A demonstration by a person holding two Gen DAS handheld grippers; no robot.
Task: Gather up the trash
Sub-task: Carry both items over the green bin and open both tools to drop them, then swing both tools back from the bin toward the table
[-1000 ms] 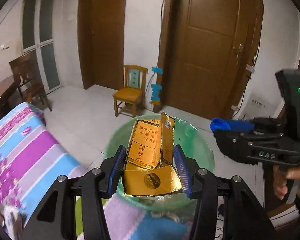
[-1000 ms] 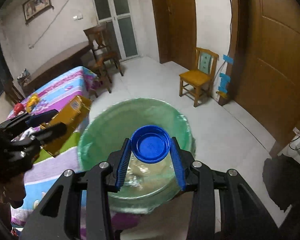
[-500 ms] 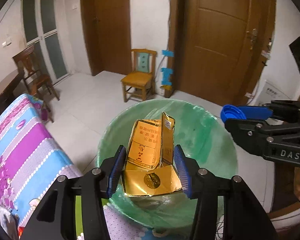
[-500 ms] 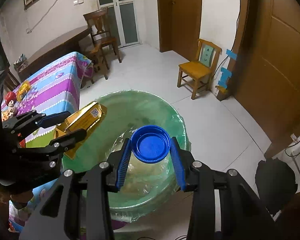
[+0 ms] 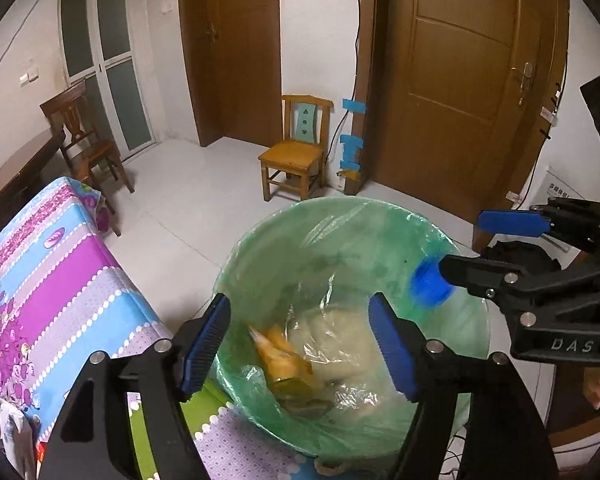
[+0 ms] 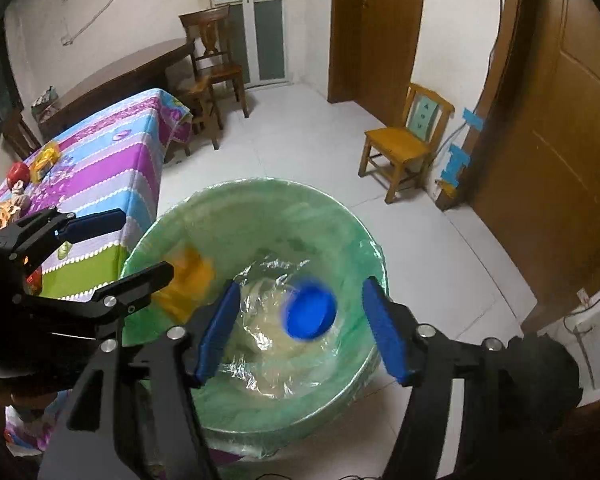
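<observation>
A trash bin lined with a green bag [image 5: 340, 216] [image 6: 260, 188] stands beside the table. My left gripper [image 5: 300, 344] is open and empty above the bin; the gold carton [image 5: 284, 364] is blurred, falling inside the bag, and shows as an orange blur in the right wrist view [image 6: 188, 280]. My right gripper [image 6: 300, 332] is open and empty over the bin; the blue cap [image 6: 310, 312] is blurred in mid-fall between its fingers, also seen in the left wrist view [image 5: 430, 286]. The right gripper appears at the right of the left wrist view [image 5: 496, 244].
A table with a striped purple-blue cloth [image 5: 52, 280] [image 6: 100, 160] lies left of the bin, with toys on it [image 6: 20, 176]. A small yellow chair [image 5: 296, 156] [image 6: 404, 140] stands by the brown doors [image 5: 460, 80]. A dark wooden chair [image 6: 212, 64] stands at the back.
Both grippers have opened over the bin. The gold carton has dropped from the left gripper and the blue cap from the right; both are falling into the bag.
</observation>
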